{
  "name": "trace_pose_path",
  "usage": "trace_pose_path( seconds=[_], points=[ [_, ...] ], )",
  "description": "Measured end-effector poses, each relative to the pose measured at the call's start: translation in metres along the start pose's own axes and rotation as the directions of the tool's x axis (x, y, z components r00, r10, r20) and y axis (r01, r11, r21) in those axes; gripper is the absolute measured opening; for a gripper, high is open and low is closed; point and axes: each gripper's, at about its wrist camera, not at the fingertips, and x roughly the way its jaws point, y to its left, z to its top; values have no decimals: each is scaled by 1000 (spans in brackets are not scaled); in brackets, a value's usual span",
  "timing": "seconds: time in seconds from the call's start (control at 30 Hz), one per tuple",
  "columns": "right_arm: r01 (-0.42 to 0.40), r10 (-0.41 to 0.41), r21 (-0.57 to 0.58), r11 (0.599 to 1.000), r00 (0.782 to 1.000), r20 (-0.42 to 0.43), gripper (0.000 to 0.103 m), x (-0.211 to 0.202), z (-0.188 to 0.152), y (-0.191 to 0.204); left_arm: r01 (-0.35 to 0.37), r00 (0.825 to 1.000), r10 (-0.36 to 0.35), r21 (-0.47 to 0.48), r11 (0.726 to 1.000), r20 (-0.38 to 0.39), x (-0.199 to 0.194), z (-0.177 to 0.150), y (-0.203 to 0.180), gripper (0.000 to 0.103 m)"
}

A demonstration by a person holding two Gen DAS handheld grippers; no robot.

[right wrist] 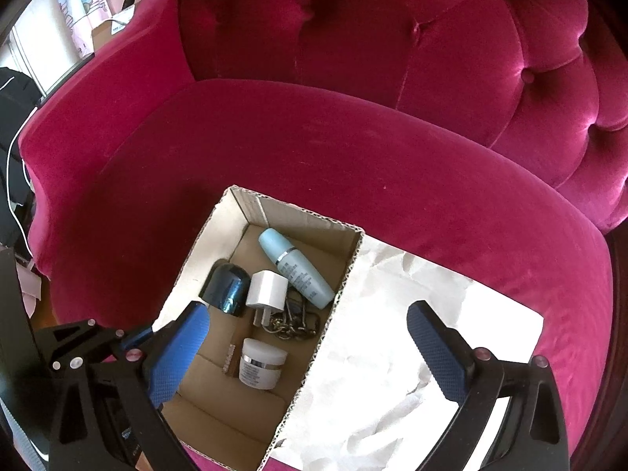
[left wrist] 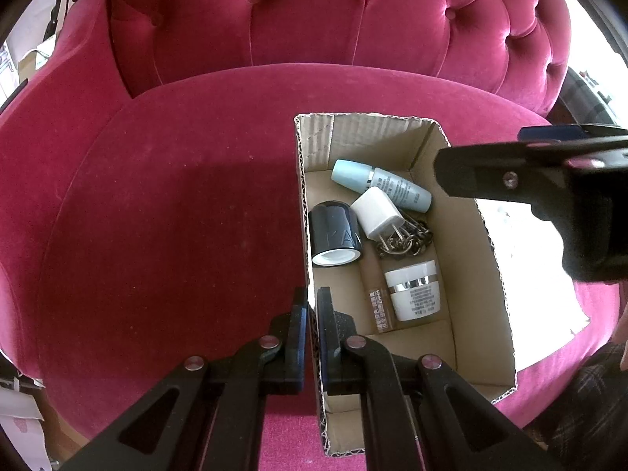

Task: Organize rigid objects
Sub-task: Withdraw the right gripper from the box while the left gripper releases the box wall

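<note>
Nearly done: left tongs (left wrist: 312, 306) clench the cardboard box (left wrist: 302, 204) wall, right tongs (right wrist: 310, 341) gape empty above bottle (right wrist: 294, 267), charger (right wrist: 267, 288) and jars inside.

Left hand-held gripper (left wrist: 312, 314): black linkage arms, silver rivets. Right hand-held gripper (right wrist: 310, 337): blue textured pads (right wrist: 435, 349).

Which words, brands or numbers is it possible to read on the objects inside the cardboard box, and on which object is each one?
Dark jar: embossed letters, perhaps "YA"; not certain.
White jar: printed lines, too small to read.
Light blue bottle: printed text, too blurred to read.
Small brown item: label characters, too small to read.
White charger: no text visible.
</note>
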Motion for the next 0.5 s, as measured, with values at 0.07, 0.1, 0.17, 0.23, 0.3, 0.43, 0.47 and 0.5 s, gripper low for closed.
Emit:
trace_pose_path(
  seconds=[0.07, 0.1, 0.17, 0.23, 0.3, 0.43, 0.47, 0.5],
  points=[
    [3, -3, 7, 1000, 1000, 3, 103, -2, -1, -3, 0, 1000, 0, 0, 1000, 0, 0, 0, 0, 5],
    [5, -5, 13, 1000, 1000, 4, 103, -3, -2, -6, 1, 1000, -1, 0, 1000, 1, 0, 0, 0, 5],
    [7, -7, 20, 1000, 1000, 6, 103, -4, -4, -10, -1, 1000, 1, 1, 1000, 2, -1, 0, -1, 5],
    [15, -16, 28, 999, 1000, 9, 103, -7, -6, -15, -4, 1000, 4, 3, 1000, 2, 0, 0, -1, 5],
    [20, -21, 42, 999, 1000, 13, 103, -10, -9, -22, -7, 1000, 7, 3, 1000, 1, 0, 0, -1, 5],
    [31, -32, 67, 997, 999, 16, 103, -14, -16, -33, -9, 1000, 9, 3, 1000, 1, -1, 0, -2, 5],
    [36, -37, 72, 997, 999, 18, 103, -15, -18, -36, -11, 1000, 11, 4, 1000, 1, -1, 0, -2, 5],
    [42, -44, 77, 996, 999, 20, 103, -17, -22, -39, -12, 1000, 12, 6, 1000, 2, -1, 0, -2, 5]
  ],
)
